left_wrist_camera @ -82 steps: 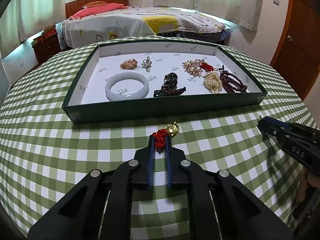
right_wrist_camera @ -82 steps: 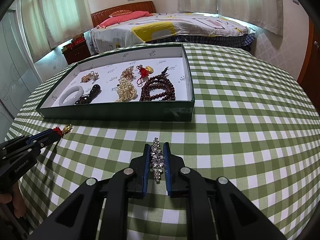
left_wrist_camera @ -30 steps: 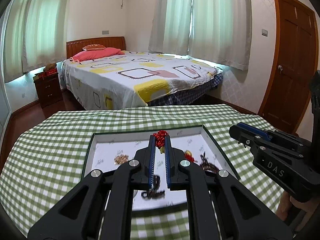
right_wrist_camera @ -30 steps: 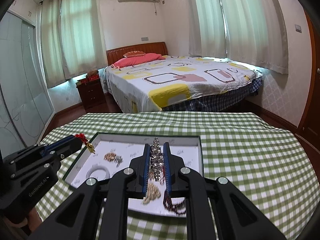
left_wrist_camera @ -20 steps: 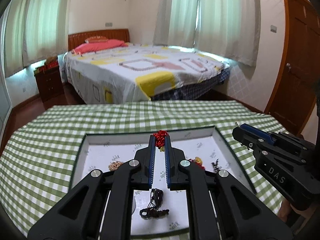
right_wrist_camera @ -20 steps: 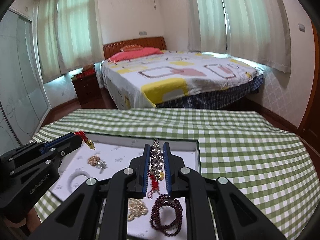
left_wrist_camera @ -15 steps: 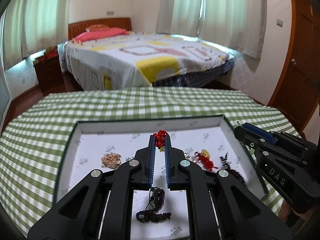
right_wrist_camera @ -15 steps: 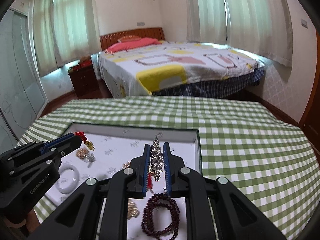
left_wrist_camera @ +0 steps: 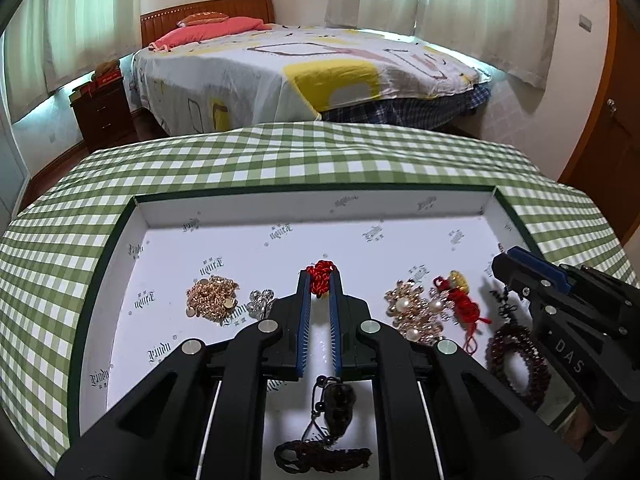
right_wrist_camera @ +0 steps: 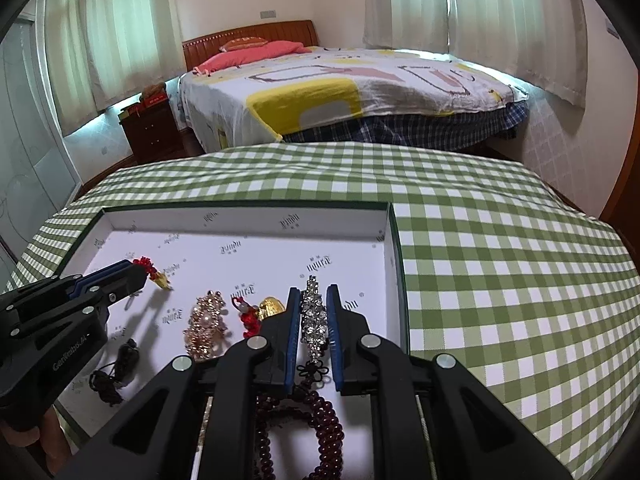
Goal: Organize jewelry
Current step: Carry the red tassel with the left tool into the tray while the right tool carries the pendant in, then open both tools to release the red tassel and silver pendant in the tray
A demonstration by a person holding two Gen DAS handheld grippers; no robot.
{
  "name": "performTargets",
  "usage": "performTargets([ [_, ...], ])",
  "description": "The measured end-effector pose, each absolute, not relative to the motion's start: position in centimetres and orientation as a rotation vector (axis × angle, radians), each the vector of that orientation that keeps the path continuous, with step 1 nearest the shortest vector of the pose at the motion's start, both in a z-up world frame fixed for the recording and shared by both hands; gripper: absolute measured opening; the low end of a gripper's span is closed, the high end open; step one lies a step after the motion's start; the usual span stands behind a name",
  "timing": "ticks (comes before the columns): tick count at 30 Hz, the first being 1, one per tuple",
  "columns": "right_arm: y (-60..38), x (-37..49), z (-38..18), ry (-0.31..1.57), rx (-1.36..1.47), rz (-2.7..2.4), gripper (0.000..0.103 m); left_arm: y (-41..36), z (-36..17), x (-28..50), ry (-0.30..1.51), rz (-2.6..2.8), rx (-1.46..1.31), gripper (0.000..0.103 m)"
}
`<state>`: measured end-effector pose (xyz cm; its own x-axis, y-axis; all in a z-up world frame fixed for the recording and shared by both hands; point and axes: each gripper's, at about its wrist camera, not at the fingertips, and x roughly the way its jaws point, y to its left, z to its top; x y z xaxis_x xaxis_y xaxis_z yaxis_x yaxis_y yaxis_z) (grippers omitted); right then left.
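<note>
A green-walled tray with a white floor sits on the checked table and holds several jewelry pieces. My left gripper is shut on a red knotted cord charm, held over the tray's middle; its gold pendant hangs below the tips in the right wrist view. My right gripper is shut on a rhinestone hair clip, held over the tray's right part. The right gripper also shows in the left wrist view.
In the tray lie a gold chain pile, a silver brooch, a pearl-and-gold piece, a red cord with gold charm, a dark bead bracelet and a black cord pendant. A bed stands beyond the table.
Both grippers have lifted their pieces off the table, moved forward and come down over the tray, which now fills the lower view. Both stay shut on their pieces.
</note>
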<state>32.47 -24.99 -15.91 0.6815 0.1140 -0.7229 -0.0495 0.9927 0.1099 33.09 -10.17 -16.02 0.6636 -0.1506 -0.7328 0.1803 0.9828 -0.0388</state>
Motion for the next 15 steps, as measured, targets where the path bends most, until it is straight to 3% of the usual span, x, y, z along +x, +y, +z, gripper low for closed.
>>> performTargets([
  [15, -24.72, 33.19, -16.12, 0.868, 0.059, 0.077, 0.014, -10.31, -16.55, 33.68, 0.856, -0.180, 0.044, 0.010],
])
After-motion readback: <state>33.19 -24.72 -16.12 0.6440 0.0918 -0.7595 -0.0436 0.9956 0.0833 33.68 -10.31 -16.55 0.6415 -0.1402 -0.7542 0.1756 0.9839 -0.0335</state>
